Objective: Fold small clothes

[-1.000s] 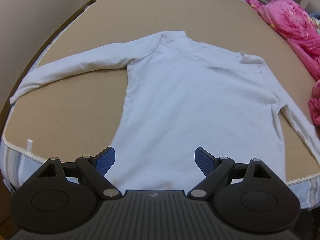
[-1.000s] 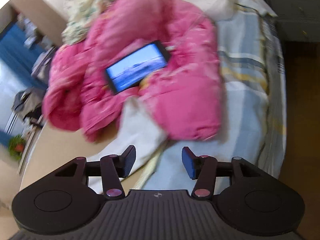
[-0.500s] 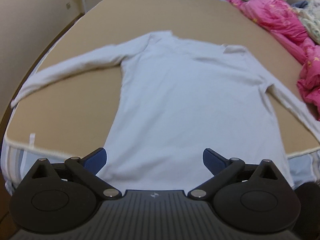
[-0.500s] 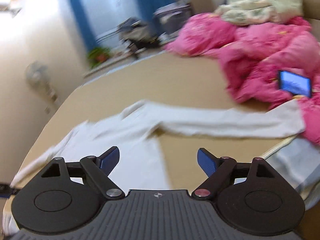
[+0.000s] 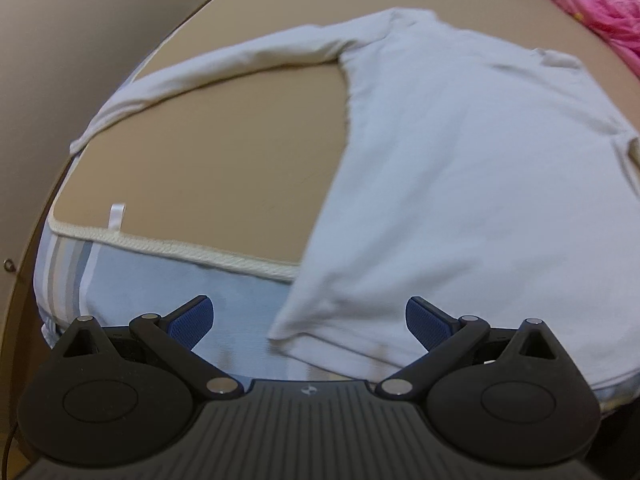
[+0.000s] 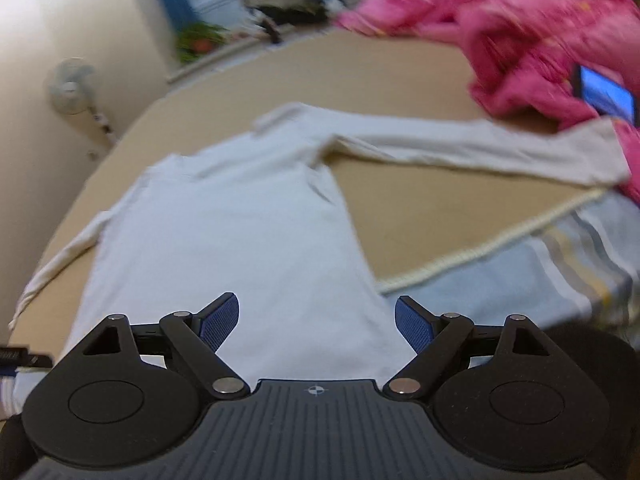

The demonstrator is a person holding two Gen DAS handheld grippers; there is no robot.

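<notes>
On the bed's tan mat (image 5: 224, 168), a white long-sleeved shirt (image 5: 460, 168) lies spread flat with both sleeves stretched out to the sides and its hem hanging a little over the mat's corded near edge, above the striped blue sheet (image 5: 132, 280). Seen from the left wrist, the left claw (image 5: 308, 320) hangs just above the hem's left corner, with its blue pads (image 5: 188, 320) standing wide apart on either side of that corner and pressing on nothing. From the right wrist, the right claw (image 6: 316, 320) sits over the hem's other corner, where the shirt (image 6: 240, 232) meets bare mat (image 6: 432, 208); its jaws have just been opening, and they now stand apart with cloth below them but nothing pinched between. One sleeve (image 6: 480, 148) reaches toward a heap of pink bedding (image 6: 520, 36), its cuff touching the pink fabric, and a phone with a lit blue screen (image 6: 606, 96) lies on that heap. Behind the bed, a standing fan (image 6: 70, 88) is against the pale wall, and a green plant (image 6: 200, 40) sits by the blue-framed window, both blurred. No box, basket or other container shows in either view.
</notes>
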